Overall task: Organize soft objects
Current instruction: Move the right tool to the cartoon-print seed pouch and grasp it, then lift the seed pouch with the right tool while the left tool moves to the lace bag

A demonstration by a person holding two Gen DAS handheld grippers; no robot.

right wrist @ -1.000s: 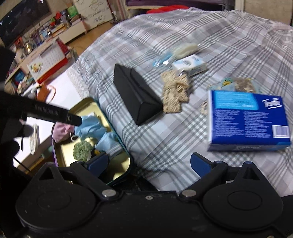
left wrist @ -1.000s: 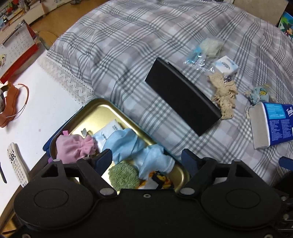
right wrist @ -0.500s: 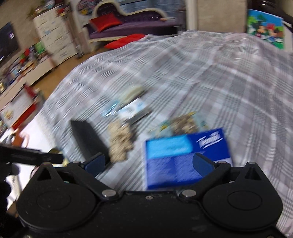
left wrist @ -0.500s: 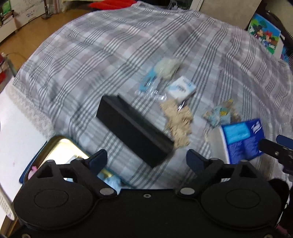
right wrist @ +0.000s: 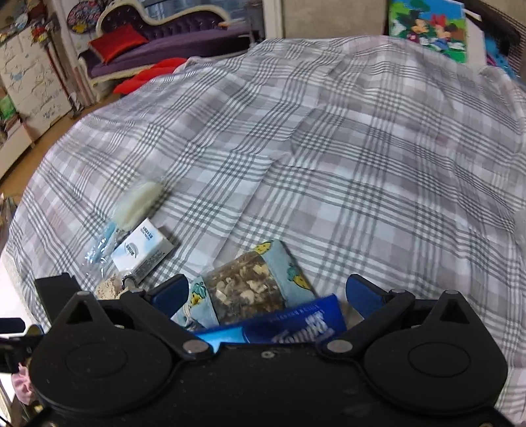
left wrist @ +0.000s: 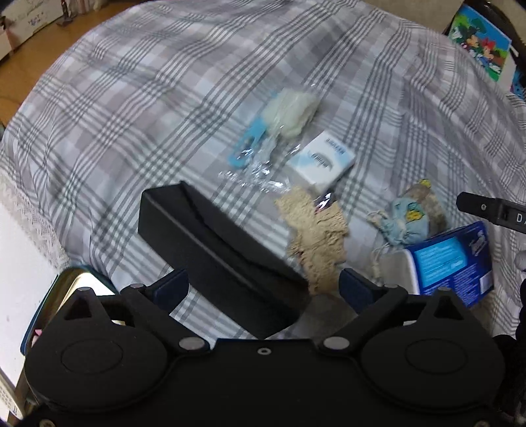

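Note:
Soft items lie on the plaid bed: a beige knitted cloth [left wrist: 315, 236], a pale fluffy item in a clear bag [left wrist: 289, 111], a small white tissue pack [left wrist: 320, 161], a light-blue pouch [left wrist: 407, 220] and a blue tissue pack [left wrist: 450, 259]. My left gripper [left wrist: 263, 285] is open and empty above a black case [left wrist: 213, 253]. My right gripper [right wrist: 266, 292] is open and empty, with the light-blue pouch [right wrist: 250, 285] and the blue tissue pack [right wrist: 282, 323] between its fingers. Only the gold tray's corner [left wrist: 82, 282] shows.
A white table [left wrist: 19, 259] borders the bed at the left, edged with lace. The far half of the plaid bedspread [right wrist: 361, 147] carries nothing. A cartoon picture [right wrist: 427, 26] and a purple sofa [right wrist: 171, 29] stand beyond the bed.
Both grippers have swung away from the tray and forward over the bed. The tray's contents have dropped out of view. The right gripper now stands over the pouch and the blue tissue pack.

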